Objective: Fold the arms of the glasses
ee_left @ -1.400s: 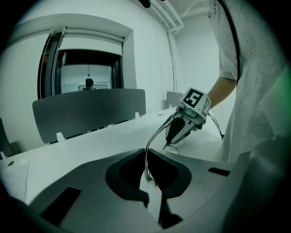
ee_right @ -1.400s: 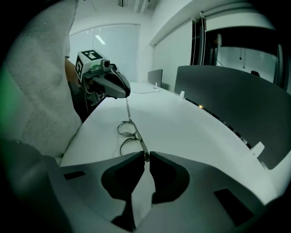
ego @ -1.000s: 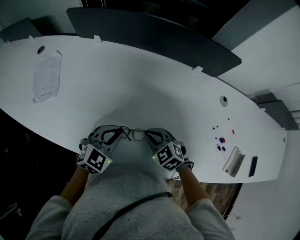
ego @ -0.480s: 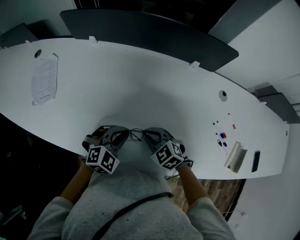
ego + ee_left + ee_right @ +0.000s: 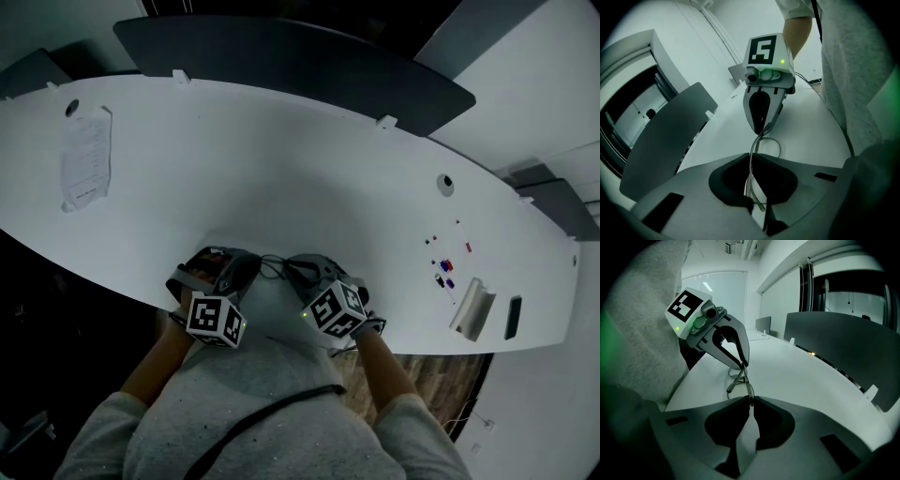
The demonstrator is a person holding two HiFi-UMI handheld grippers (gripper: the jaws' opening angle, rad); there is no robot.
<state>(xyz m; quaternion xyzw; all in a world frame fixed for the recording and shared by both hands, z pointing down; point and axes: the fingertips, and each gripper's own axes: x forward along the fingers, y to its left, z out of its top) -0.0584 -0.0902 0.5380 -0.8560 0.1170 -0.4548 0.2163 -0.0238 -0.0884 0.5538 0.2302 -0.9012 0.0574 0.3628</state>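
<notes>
Head view shows light, fragile wire glasses [image 5: 273, 269] pinched by the right gripper [image 5: 298, 269], while the left gripper [image 5: 246, 270] has its jaws closing on them; a gentle hold at each end suits them.

Thin dark wire-framed glasses [image 5: 274, 268], rounded lens rims, slender arms, close to the near edge of the white worktop [image 5: 281, 159], frame running left to right, fold of arms unclear

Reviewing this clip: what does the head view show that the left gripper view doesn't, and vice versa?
Only the head view: the paper sheet and small coloured items. Only the left gripper view: the jaws of the left hand-held gripper closing on an arm of the glasses, wire between them. Both: the glasses, the right hand-held gripper, the white table, the dark divider.
</notes>
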